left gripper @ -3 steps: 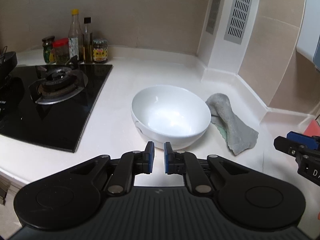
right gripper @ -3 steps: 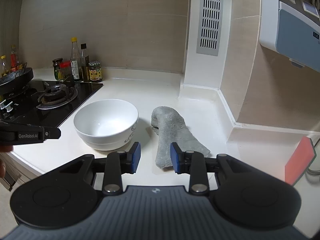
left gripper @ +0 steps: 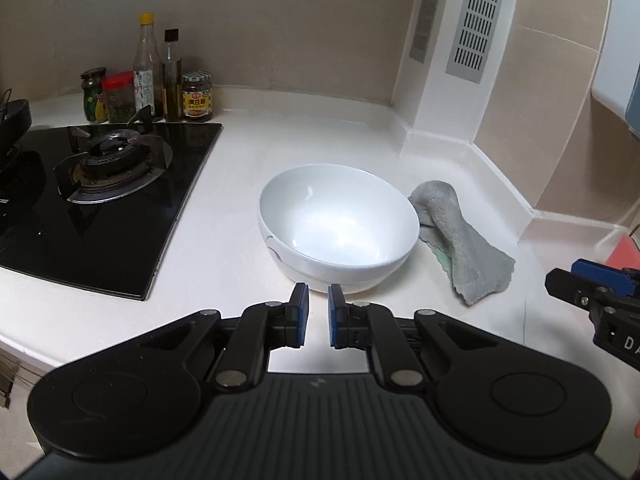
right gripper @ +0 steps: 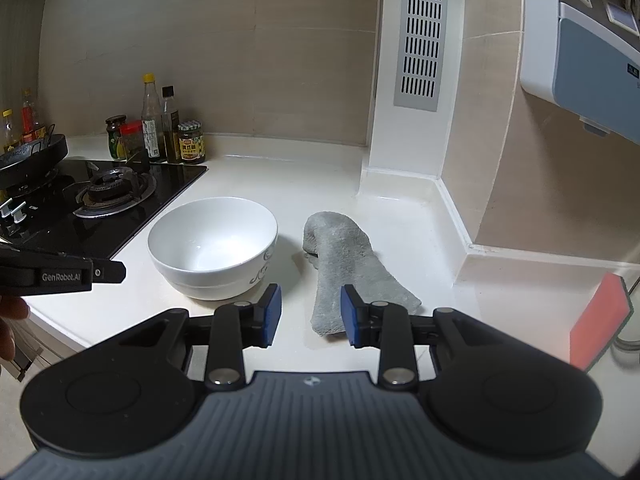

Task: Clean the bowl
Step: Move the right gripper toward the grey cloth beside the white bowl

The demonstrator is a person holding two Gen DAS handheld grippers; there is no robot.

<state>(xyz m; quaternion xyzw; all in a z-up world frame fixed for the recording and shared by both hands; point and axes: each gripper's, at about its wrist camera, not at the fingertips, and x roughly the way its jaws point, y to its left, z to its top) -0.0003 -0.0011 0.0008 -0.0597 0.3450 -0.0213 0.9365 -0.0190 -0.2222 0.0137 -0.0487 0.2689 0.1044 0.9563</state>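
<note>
At the far left sits the black gas hob point(left gripper: 104, 200) with sauce bottles and jars point(left gripper: 160, 88) behind it. The left gripper point(left gripper: 318, 312) hovers just short of the white bowl point(left gripper: 338, 220), its pads a narrow gap apart, holding nothing. Right of the bowl lies a grey cloth point(right gripper: 348, 264); the right gripper point(right gripper: 310, 312) hangs above its near end, jaws spread, empty

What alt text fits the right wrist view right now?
Open right tongs hover over a white counter, aimed at a grey cloth lying beside an empty white bowl. A black hob and bottles sit to the left; the left tongs poke in at the left edge.
</note>
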